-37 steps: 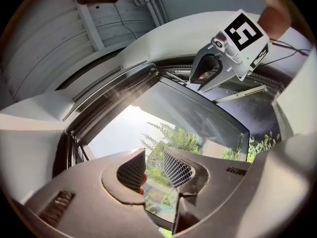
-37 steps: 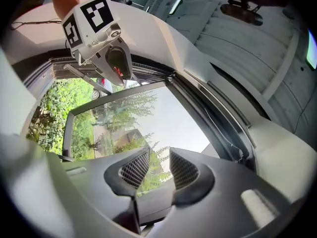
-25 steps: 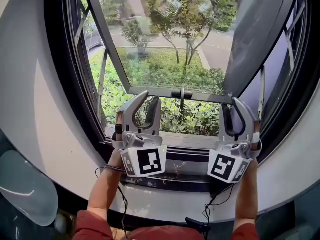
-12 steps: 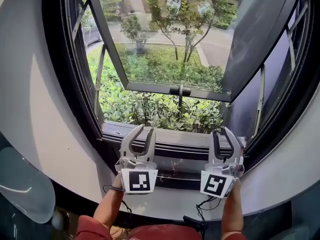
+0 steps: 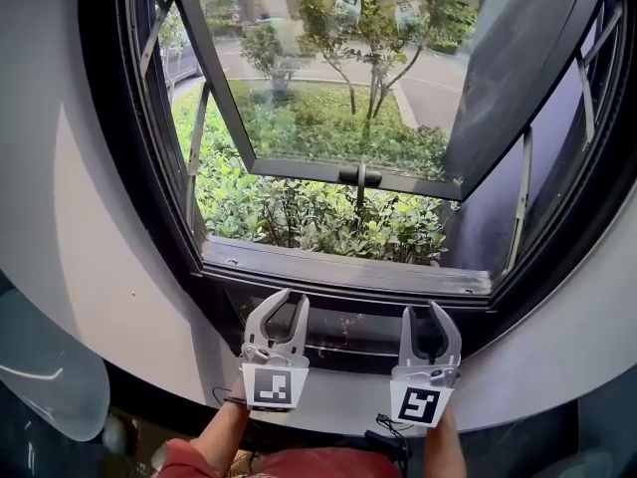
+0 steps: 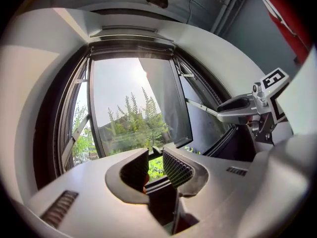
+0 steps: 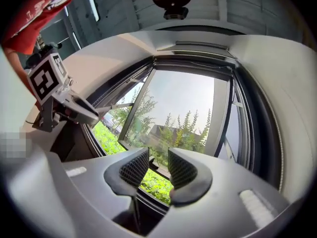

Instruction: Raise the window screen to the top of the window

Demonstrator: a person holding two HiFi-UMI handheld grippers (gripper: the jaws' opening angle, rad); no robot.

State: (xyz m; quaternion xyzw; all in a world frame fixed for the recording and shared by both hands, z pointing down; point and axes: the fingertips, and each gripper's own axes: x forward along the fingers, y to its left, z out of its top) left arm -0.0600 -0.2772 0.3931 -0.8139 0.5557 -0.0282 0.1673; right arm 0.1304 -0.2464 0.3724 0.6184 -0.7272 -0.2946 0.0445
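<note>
— Left gripper (image 5: 293,299): what has it got?
— Nothing. Its jaws stand partly apart and empty, and only the far shrubs (image 5: 318,217) show through the gap. It hangs on the near side of the sill (image 5: 348,272).
— And the right gripper (image 5: 423,311)?
— Much the same. Its jaws are apart with nothing between the pads, and it is level with the left one, just to its right.
— Where is the screen (image 6: 131,36)?
— Up at the top of the window, as far as I can tell. A flat bar lies along the frame's upper edge, and the opening gives a clear look outside.
— The sash (image 5: 338,88)?
— Swung outward to the far side, with its handle (image 5: 360,179) on the lower rail.
</note>
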